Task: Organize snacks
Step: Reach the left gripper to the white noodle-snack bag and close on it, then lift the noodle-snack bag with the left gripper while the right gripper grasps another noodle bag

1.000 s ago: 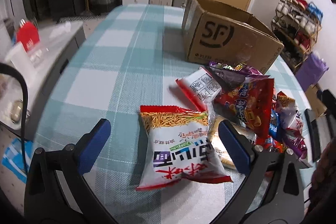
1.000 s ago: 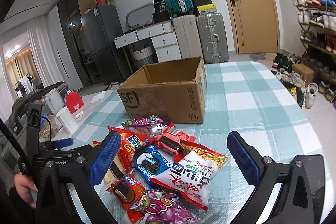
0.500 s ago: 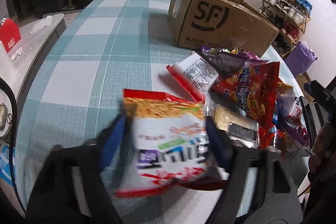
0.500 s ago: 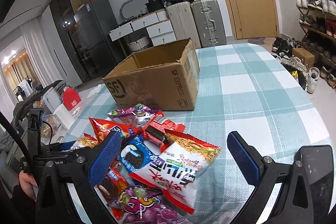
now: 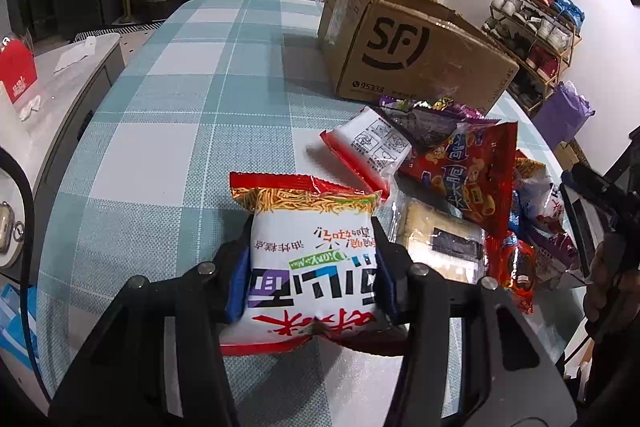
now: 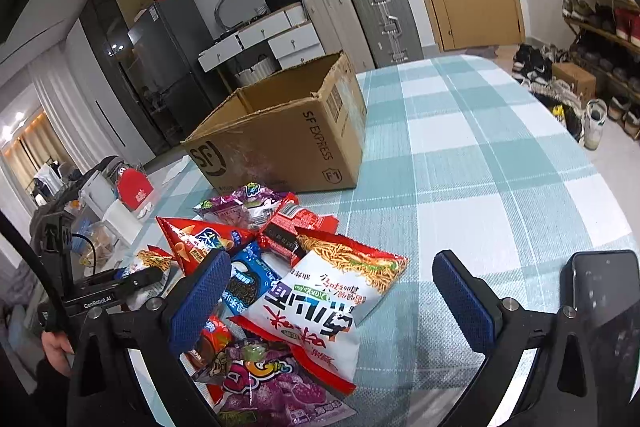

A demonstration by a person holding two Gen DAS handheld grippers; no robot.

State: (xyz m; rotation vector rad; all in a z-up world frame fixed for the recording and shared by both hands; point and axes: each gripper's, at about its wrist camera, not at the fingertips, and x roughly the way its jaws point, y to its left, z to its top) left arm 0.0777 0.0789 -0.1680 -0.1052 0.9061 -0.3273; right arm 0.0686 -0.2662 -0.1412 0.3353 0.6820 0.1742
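My left gripper (image 5: 310, 281) is shut on a white and red noodle snack bag (image 5: 310, 251), squeezing its sides just above the table. To its right lies a pile of snack packets (image 5: 460, 167). An open brown SF cardboard box (image 5: 404, 47) stands beyond the pile. In the right wrist view my right gripper (image 6: 336, 301) is open and empty, its blue pads either side of a second noodle bag (image 6: 320, 299) lying on the pile (image 6: 224, 235). The box (image 6: 280, 139) stands behind it. The left gripper (image 6: 132, 281) shows at the left edge.
The table has a teal and white checked cloth (image 5: 192, 87). A black phone (image 6: 600, 287) lies at the table's right edge. A grey side counter (image 5: 52, 75) with a red box stands to the left. Suitcases, drawers and a shoe rack line the room.
My left gripper moved forward around the noodle bag and closed on it. My right gripper dropped slightly toward the pile and stayed open.
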